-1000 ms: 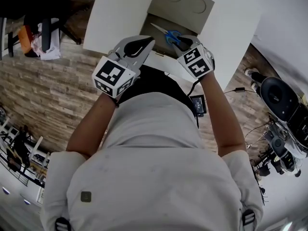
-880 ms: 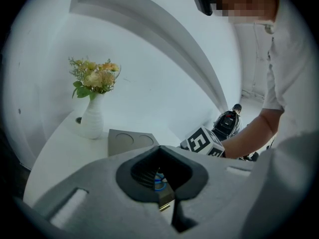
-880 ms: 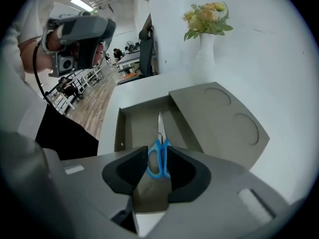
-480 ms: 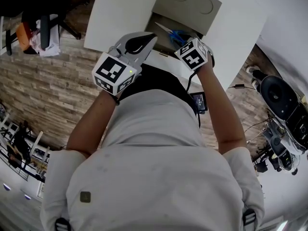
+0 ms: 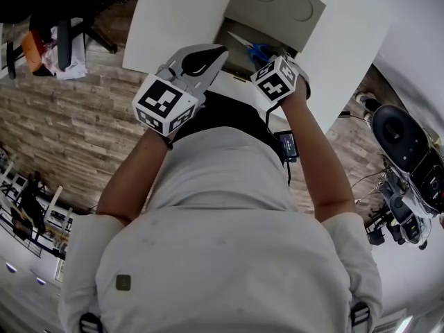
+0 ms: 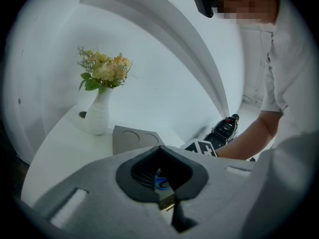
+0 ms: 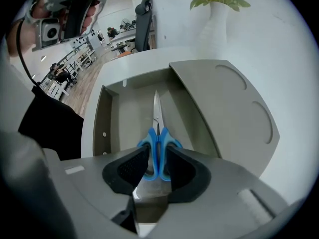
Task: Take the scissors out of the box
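The scissors (image 7: 156, 111), with blue handles, lie flat in the open grey box (image 7: 107, 118) with their blades pointing away from me. My right gripper (image 7: 157, 147) points steeply down into the box. Its jaws have just been closing, and the pads now rest against both sides of the handles. In the head view the right gripper (image 5: 269, 57) covers the handles, and only the blades of the scissors (image 5: 246, 42) show. My left gripper (image 5: 216, 50) hovers at the box's near left edge, shut and empty. A bit of blue shows past its jaws (image 6: 160, 147).
The grey lid (image 7: 224, 108), with two round dents, lies slid aside over the far right of the box on the white table (image 5: 180, 12). A white vase of flowers (image 6: 98, 113) stands beyond the lid. Wooden floor and office gear lie past the table's edge.
My right gripper has sunk into the box and now covers the blue handles, which showed clearly a second ago. The left gripper has hardly moved.
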`<act>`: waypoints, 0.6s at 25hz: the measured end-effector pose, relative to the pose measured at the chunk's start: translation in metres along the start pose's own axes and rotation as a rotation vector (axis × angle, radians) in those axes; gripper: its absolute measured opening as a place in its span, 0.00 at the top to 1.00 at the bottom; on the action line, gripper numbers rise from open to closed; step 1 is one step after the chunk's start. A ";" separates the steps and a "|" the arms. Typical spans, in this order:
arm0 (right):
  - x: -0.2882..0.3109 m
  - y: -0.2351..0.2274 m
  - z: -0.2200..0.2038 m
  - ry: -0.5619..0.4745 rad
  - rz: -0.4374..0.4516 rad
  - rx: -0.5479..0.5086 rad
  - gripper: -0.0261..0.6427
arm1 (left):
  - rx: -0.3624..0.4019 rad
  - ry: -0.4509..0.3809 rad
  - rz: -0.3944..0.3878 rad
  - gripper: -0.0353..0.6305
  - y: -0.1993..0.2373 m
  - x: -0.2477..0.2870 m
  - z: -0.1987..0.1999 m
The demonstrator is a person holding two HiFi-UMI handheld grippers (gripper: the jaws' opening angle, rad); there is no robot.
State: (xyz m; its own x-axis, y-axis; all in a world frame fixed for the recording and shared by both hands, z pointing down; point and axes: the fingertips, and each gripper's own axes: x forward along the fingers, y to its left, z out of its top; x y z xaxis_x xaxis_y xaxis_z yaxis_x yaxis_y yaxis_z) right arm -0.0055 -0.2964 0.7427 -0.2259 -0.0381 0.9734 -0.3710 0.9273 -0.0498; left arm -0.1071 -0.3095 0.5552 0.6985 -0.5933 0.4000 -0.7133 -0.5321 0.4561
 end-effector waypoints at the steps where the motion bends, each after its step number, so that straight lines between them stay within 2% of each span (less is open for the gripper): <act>1: 0.001 0.000 0.000 0.003 -0.005 -0.006 0.77 | 0.000 0.000 -0.001 0.94 0.000 0.001 0.000; 15: 0.000 -0.003 0.000 -0.037 -0.001 0.000 0.81 | 0.018 -0.004 -0.005 0.94 -0.016 0.002 0.000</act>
State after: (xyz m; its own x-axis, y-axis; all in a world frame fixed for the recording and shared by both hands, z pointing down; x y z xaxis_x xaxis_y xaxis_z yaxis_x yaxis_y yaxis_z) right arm -0.0045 -0.2988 0.7424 -0.2590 -0.0528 0.9644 -0.3717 0.9271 -0.0490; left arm -0.0947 -0.3022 0.5488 0.7015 -0.5931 0.3951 -0.7111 -0.5459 0.4432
